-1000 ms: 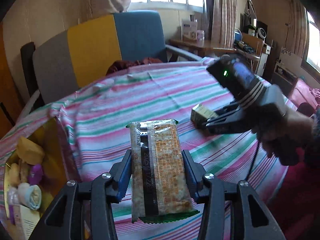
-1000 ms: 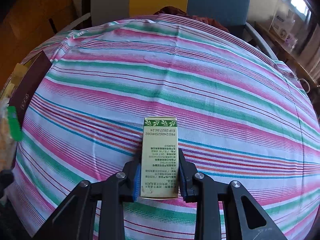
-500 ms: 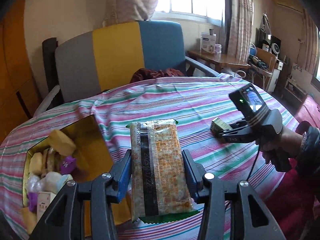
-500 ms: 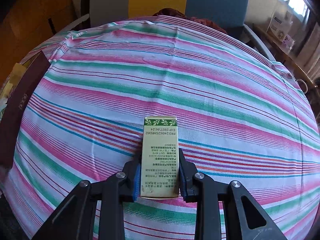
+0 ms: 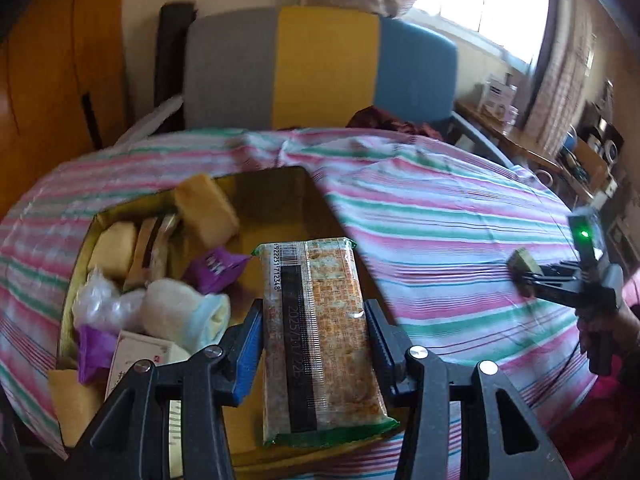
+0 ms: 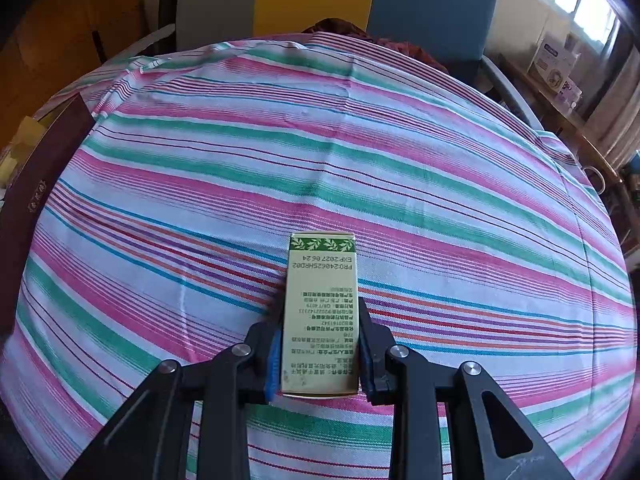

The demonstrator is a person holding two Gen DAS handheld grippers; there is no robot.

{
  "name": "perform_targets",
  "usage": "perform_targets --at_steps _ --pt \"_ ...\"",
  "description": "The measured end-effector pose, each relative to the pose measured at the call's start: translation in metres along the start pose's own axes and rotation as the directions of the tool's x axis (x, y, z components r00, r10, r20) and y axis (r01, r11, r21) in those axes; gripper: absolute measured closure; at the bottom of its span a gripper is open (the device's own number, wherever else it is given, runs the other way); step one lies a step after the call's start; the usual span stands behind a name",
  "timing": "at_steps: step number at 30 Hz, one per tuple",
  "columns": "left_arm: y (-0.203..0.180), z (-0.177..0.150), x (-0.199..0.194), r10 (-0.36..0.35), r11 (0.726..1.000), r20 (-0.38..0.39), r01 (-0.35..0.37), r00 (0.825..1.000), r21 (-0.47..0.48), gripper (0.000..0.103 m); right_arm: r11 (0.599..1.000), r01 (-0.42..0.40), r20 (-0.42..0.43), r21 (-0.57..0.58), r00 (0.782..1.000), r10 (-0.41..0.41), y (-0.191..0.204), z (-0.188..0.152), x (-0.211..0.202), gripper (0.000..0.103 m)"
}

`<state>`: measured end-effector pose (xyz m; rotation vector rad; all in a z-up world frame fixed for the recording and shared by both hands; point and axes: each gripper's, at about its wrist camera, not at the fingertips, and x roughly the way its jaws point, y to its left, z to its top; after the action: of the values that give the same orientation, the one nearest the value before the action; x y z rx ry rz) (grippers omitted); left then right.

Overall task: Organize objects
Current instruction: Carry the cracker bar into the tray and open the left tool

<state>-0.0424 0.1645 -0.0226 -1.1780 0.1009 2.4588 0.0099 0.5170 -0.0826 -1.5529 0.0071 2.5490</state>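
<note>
My left gripper (image 5: 314, 344) is shut on an orange cracker packet (image 5: 320, 332) with a green edge and holds it over the right part of a yellow-lined open box (image 5: 276, 184). The box holds several snacks, a purple wrapper (image 5: 216, 266) and a rolled cloth (image 5: 180, 312). My right gripper (image 6: 320, 352) is shut on a small pale green carton (image 6: 320, 312) with printed text, low over the striped tablecloth (image 6: 320, 152). In the left wrist view the right gripper (image 5: 532, 276) with the carton is at the far right.
The box's dark maroon outer wall (image 6: 36, 196) shows at the left edge of the right wrist view. A grey, yellow and blue chair (image 5: 320, 68) stands behind the table. Shelves and a side table (image 5: 560, 152) stand at the right by the window.
My left gripper has swung left with the cracker packet, so it now sits over the box instead of the cloth. The right gripper has barely moved and still holds the carton.
</note>
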Motion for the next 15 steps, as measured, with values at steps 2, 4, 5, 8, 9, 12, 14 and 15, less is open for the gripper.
perform_targets --at_steps 2,4,5,8,9,12,14,15 --pt "0.017 -0.001 0.011 -0.009 0.999 -0.039 0.008 0.999 -0.043 0.055 1.000 0.001 0.000 -0.001 1.000 -0.001 0.000 0.000 0.000 0.073" --pt "0.031 -0.005 0.022 0.004 0.997 -0.077 -0.010 0.997 -0.077 0.055 1.000 0.001 0.000 -0.004 1.000 -0.001 -0.001 0.001 0.001 0.073" --pt "0.034 -0.008 0.026 0.004 0.997 -0.092 -0.011 0.996 -0.075 0.055 1.000 0.001 0.000 -0.005 1.000 -0.001 -0.001 0.001 0.001 0.073" --pt "0.037 -0.015 0.036 0.000 0.998 -0.123 -0.008 0.992 -0.068 0.055 1.000 0.003 0.002 -0.011 1.000 -0.003 -0.002 0.002 0.002 0.073" --pt "0.035 -0.016 0.037 0.000 0.999 -0.131 -0.007 0.991 -0.053 0.055 1.000 0.003 0.002 -0.013 1.000 -0.003 -0.002 0.002 0.002 0.073" --pt "0.030 -0.020 0.040 -0.003 1.000 -0.139 0.002 0.990 -0.013 0.055 1.000 0.005 0.003 -0.016 1.000 -0.005 -0.002 0.002 0.002 0.073" --pt "0.029 -0.021 0.038 -0.023 1.000 -0.139 0.022 0.990 -0.009 0.051 1.000 0.005 0.002 -0.017 1.000 -0.005 -0.002 0.003 0.003 0.072" --pt "0.029 -0.023 0.038 -0.029 1.000 -0.142 0.028 0.989 -0.005 0.050 1.000 0.006 0.002 -0.018 1.000 -0.006 -0.002 0.003 0.003 0.072"
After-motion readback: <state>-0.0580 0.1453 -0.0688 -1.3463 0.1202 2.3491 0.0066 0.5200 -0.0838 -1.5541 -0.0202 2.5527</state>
